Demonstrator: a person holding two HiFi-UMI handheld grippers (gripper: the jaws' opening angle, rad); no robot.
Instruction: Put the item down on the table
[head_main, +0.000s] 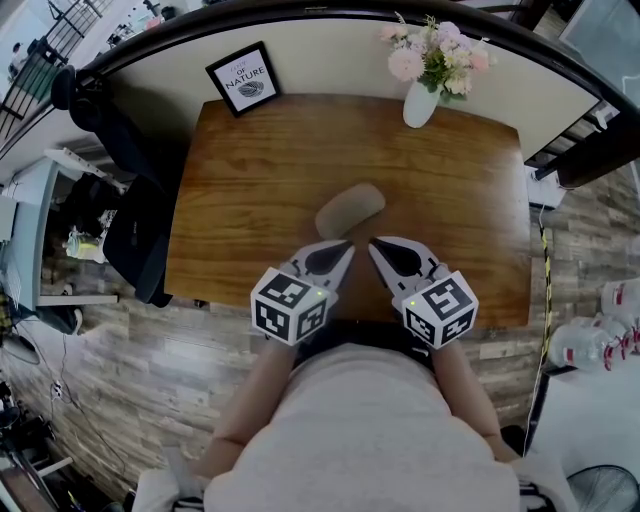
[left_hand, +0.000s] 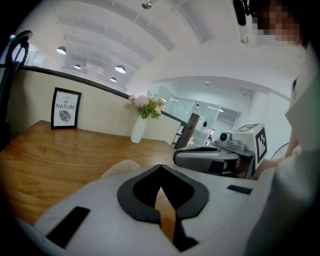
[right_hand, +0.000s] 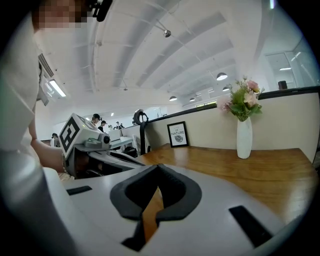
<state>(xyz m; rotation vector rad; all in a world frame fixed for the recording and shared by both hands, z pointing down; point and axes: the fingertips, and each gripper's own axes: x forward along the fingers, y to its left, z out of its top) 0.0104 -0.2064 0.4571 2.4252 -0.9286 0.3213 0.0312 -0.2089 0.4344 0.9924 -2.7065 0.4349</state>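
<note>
Item (head_main: 350, 208) is down on the table (head_main: 250, 180), lying flat roughly mid-table, a bit toward the near edge. It's a plain tan, rounded oblong lump with soft edges, kinda matte, sitting at a slant to the table edges. No markings on it that I can make out. From the left gripper view you only get a pale beige hump of it (left_hand: 120, 168) poking up just past the tool.

Neither tool is touching it. Left gripper (head_main: 345, 247) and right gripper (head_main: 374, 246) sit side by side at the near edge, tips angled toward each other, just short of the item's near end. Left gripper view shows the jaws pinched together at the tips with nothing between them, only wood grain showing through the slit lower down. Same deal in the right gripper view: jaws closed up, empty.

Other stuff on the table: a framed print (head_main: 244, 78) at the far left corner, leaning against the wall, and a white vase (head_main: 421, 103) with pink flowers (head_main: 436, 50) along the far edge, toward the right.
</note>
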